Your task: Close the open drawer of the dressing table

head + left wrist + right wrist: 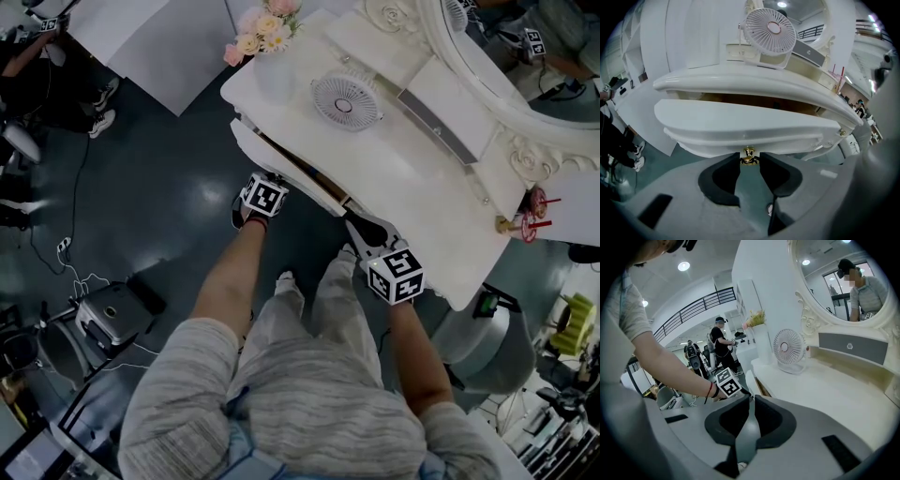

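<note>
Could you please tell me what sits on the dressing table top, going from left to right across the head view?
vase of flowers → small white fan → grey panel → small gold-and-pink item

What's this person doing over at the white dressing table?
A person holds a claw tool in each hand. The left claw is closed on the gold knob of the drawer, which stands partly open under the dressing table top. The right claw is shut and empty, near the table's front edge.
</note>
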Demonstrator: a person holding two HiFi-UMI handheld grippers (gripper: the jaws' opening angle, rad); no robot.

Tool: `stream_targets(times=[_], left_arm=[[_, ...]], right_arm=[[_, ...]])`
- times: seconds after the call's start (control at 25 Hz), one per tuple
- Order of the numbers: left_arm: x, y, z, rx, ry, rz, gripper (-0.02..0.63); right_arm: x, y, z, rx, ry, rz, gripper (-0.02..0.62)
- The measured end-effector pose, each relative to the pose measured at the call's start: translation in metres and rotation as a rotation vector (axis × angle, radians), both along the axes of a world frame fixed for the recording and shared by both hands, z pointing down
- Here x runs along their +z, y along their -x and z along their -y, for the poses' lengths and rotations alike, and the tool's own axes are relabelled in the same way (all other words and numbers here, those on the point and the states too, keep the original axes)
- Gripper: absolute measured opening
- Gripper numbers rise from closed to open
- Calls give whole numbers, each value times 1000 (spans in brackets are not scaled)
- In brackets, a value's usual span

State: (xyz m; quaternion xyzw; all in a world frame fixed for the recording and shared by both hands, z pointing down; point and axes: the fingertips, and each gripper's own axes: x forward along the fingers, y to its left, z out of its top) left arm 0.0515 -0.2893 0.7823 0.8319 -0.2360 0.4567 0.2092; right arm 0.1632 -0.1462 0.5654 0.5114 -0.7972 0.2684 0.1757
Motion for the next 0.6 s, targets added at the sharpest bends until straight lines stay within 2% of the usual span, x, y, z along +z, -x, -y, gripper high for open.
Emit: stream_targets(times=[0.16,0.32,0.6], left_arm=[[5,-1,1,0,5,27,135],[1,-9,6,-4,-13,16,135],[6,-21,12,-9,3,21,135]], right_arm=[[1,-6,0,5,2,3,11],[1,-14,0,8,3,5,11],[1,-24,3,10,1,4,11]])
